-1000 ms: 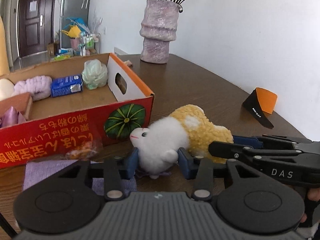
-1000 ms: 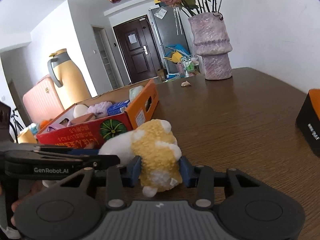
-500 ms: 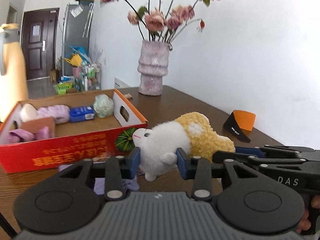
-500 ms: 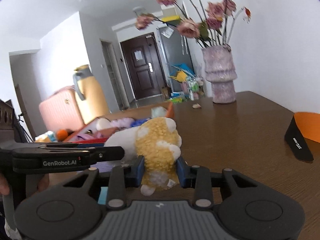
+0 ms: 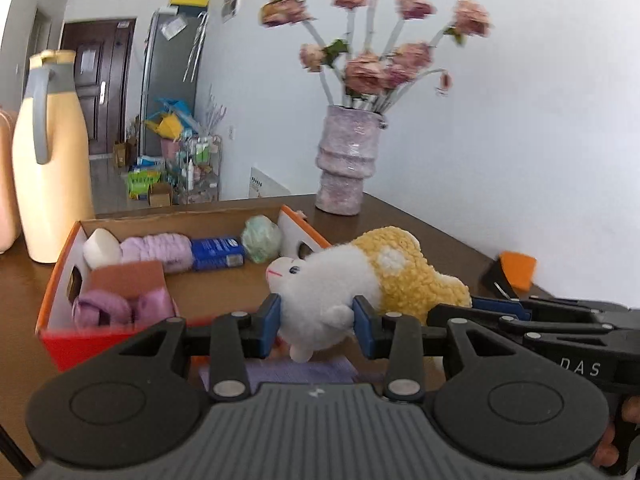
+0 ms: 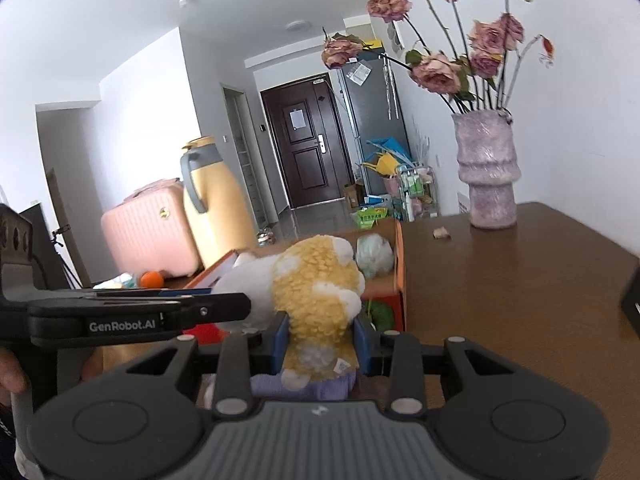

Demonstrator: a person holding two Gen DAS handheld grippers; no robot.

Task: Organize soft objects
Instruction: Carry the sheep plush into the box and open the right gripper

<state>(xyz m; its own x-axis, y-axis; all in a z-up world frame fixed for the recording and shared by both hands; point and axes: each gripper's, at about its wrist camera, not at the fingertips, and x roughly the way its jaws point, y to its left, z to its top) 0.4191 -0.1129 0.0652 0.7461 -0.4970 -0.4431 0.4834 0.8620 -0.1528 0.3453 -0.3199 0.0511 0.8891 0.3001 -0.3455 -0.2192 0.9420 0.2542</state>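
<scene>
You have the plush toy (image 5: 340, 288) pinched at both ends: your left gripper (image 5: 317, 326) has its blue fingers (image 5: 271, 322) closed partway on the white head end, and your right gripper (image 6: 320, 346) squeezes the yellow rump (image 6: 320, 300), its fingers having just been closing on it a little more. The toy hangs level in front of the cardboard box (image 5: 60, 344), off the tabletop (image 6: 520, 300). A second ago it sat on the tabletop against the box's front wall; now it is raised to about rim level, over the purple cloth (image 5: 296, 370). Inside the box, the floor nearest the toy is bare. Right of the box, the tabletop runs clear to the vase (image 6: 488, 172).
</scene>
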